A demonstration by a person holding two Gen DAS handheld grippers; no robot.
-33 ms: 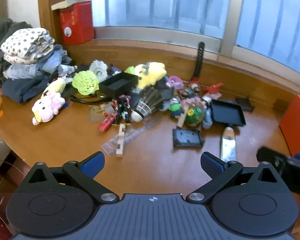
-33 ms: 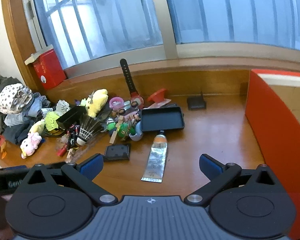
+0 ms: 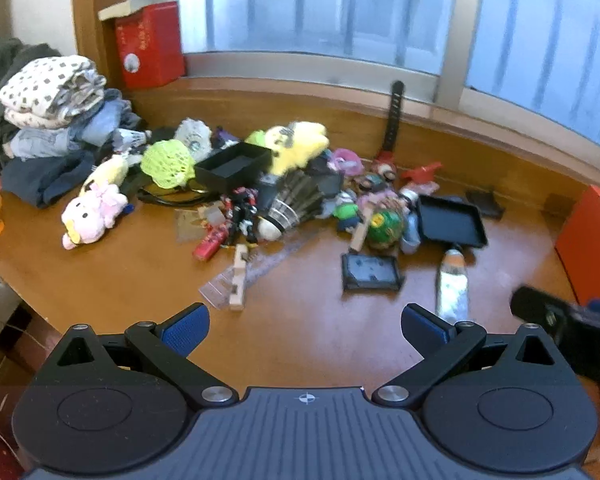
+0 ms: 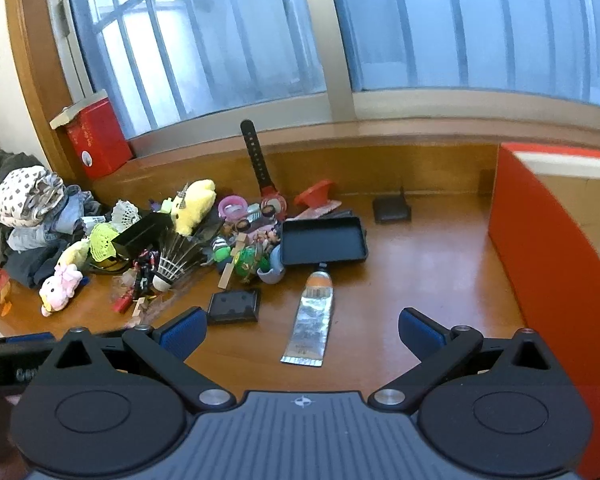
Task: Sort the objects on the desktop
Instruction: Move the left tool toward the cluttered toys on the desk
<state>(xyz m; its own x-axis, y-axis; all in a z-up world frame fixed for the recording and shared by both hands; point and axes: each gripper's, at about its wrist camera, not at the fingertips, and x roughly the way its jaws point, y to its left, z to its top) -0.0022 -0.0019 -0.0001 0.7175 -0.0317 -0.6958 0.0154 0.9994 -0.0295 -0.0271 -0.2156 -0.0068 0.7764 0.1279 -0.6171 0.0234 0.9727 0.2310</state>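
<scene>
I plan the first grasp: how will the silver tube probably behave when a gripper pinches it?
The tube lies flat and looks partly squeezed, so it probably dents and flexes. Its foil-like skin may be slippery. It seems unlikely to roll.

table (image 3: 120, 276): glossy wood; tube (image 4: 311, 320): shiny metal; pink toy (image 3: 94, 212): plush cloth

This is a home — a lived-in room with a wooden desk (image 3: 132, 280) set under a barred window (image 4: 220, 40). Folded clothes (image 3: 52, 92) pile at one end, and plush toys (image 3: 94, 210) and small trinkets lie scattered across it — domestic clutter.
</scene>
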